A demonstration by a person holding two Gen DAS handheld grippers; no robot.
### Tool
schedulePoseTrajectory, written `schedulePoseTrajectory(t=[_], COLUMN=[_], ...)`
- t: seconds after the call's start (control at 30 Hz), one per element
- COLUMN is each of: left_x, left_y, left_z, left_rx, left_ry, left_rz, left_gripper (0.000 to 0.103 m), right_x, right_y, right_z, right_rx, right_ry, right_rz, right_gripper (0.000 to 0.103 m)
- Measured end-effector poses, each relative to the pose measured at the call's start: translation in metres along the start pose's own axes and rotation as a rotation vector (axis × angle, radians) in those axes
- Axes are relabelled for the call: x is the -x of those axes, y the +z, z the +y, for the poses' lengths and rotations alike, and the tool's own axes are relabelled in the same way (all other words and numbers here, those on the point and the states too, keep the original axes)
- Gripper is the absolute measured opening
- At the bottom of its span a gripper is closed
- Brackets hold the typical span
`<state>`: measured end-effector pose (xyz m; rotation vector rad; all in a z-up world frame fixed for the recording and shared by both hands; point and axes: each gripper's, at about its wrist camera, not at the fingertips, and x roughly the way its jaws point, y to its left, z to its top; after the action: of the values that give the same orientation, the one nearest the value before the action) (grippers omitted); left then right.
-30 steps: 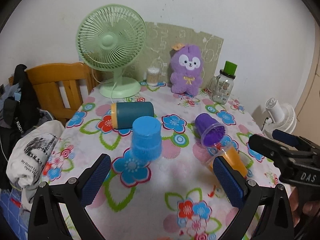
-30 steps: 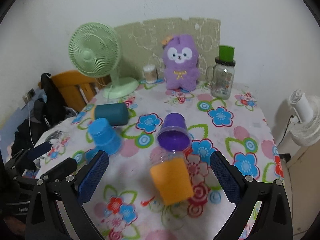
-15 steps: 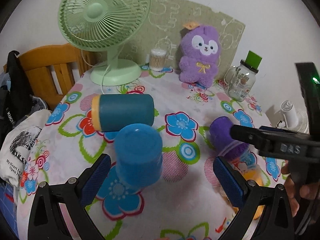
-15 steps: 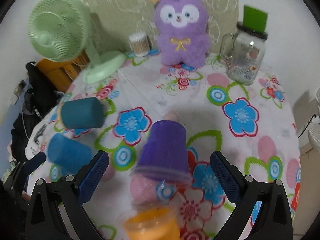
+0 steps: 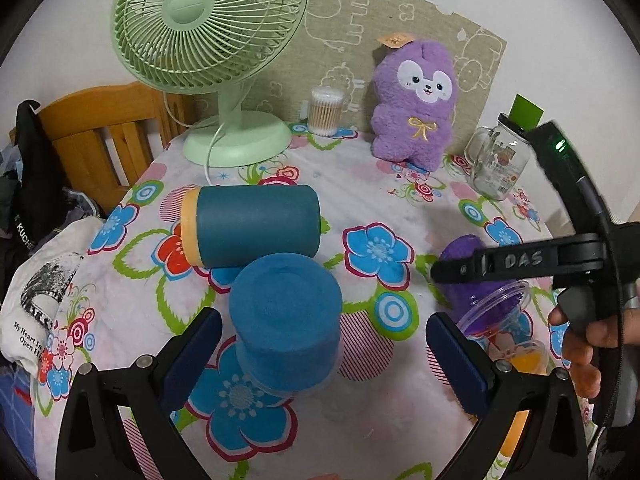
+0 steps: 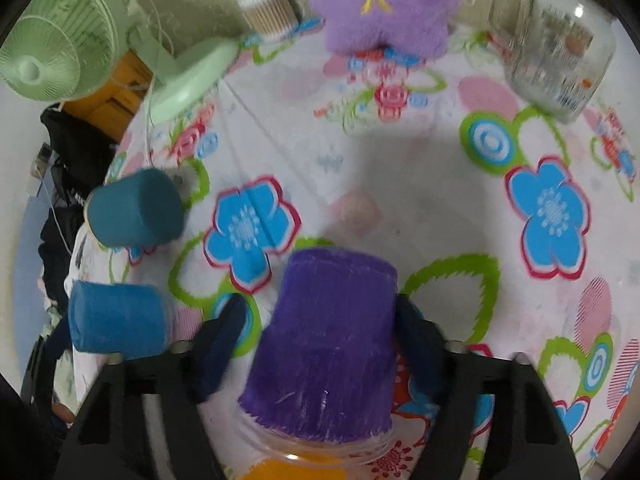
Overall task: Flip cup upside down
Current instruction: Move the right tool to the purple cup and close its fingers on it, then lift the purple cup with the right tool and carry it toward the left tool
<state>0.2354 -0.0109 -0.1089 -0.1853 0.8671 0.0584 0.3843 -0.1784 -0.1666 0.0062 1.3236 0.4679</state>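
A purple cup (image 6: pixel 332 344) lies on its side on the flowered tablecloth (image 6: pixel 400 184), its clear rim towards me, against an orange cup (image 6: pixel 300 468). My right gripper (image 6: pixel 320 344) straddles the purple cup, jaws narrowed, pads close beside or touching its sides. In the left wrist view the purple cup (image 5: pixel 476 280) sits partly behind the right gripper's arm. A light blue cup (image 5: pixel 286 320) stands upside down; my left gripper (image 5: pixel 320 356) is open, its pads on either side of it and apart. A dark teal cup (image 5: pixel 252 226) lies on its side behind it.
A green fan (image 5: pixel 212 40), a cotton-swab jar (image 5: pixel 325 112), a purple plush toy (image 5: pixel 416 100) and a glass jar with green lid (image 5: pixel 500 160) stand along the back. A wooden chair (image 5: pixel 104 136) with clothes is at the left edge.
Both grippers moved forward and down. My right gripper's jaws narrowed around the purple cup. My left gripper came closer to the light blue cup, still open.
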Motion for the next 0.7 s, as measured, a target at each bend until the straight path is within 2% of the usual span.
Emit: schedulePoseTrajectory(t=[0.13,0.37,0.53,0.7], left_x=[0.008,0.035,0.066,0.097], left_y=[-0.002,-0.011,-0.029,-0.054], left_z=[-0.002,-0.002,0.003,0.012], left_rx=[-0.013,-0.021,-0.022,-0.023], left_ry=[-0.006,-0.025,-0.046,-0.039], left_rz=[-0.010,-0.033,-0.050,-0.061], left_gripper=[0.103,0.103,0.103,0.103], right_x=[0.007,0.059,0.087,0.092], right_y=[-0.003,-0.020,-0.053,-0.092], right_z=[-0.001,0.028,0.068,0.093], right_rx=[-0.012,0.022,0.089,0.121], right_ry=[0.010,0.067,0.127,0.153], right_rz=[-0.032,-0.147,-0.177,-0.168], right_gripper=[0.064,0.064,0.064,0.064])
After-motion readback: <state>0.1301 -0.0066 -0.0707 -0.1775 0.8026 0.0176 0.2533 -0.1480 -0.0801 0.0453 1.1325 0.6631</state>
